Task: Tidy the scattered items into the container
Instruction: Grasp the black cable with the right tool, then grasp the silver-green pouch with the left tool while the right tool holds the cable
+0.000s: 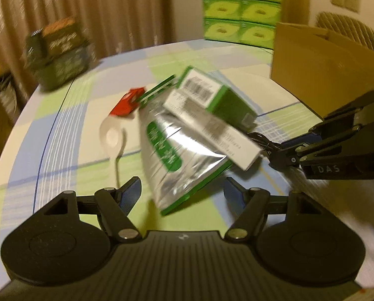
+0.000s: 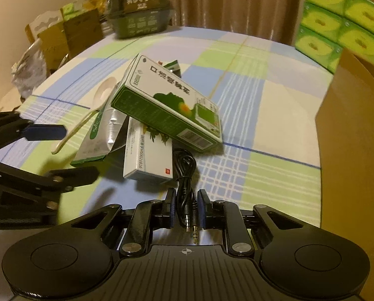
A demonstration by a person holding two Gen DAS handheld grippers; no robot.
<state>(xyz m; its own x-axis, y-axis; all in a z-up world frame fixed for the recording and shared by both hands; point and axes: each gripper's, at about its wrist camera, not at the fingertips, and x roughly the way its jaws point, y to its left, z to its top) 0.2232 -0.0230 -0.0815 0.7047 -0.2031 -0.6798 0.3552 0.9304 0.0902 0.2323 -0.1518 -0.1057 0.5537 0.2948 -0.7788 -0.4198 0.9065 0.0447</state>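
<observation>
Right tongs (image 2: 186,209) around audio cable (image 2: 185,173)

Item count, referenced to the cardboard box (image 2: 352,135) at the table edge:

- Cartons: two, stacked left of the cardboard box: one green carton (image 2: 166,105) on top, one white carton (image 2: 146,160) beneath.
- Foil pouch (image 1: 171,148): one, left of the cartons.
- Spoon (image 1: 113,135): one, farther left.
- Red packet (image 1: 129,104): one, beyond the spoon.
- Audio cable (image 2: 185,175): one, with two plugs.
- Green tissue packs (image 1: 239,7): six visible, stacked behind the cardboard box.
- Dark tub (image 2: 139,10): one, far across the table.
</observation>
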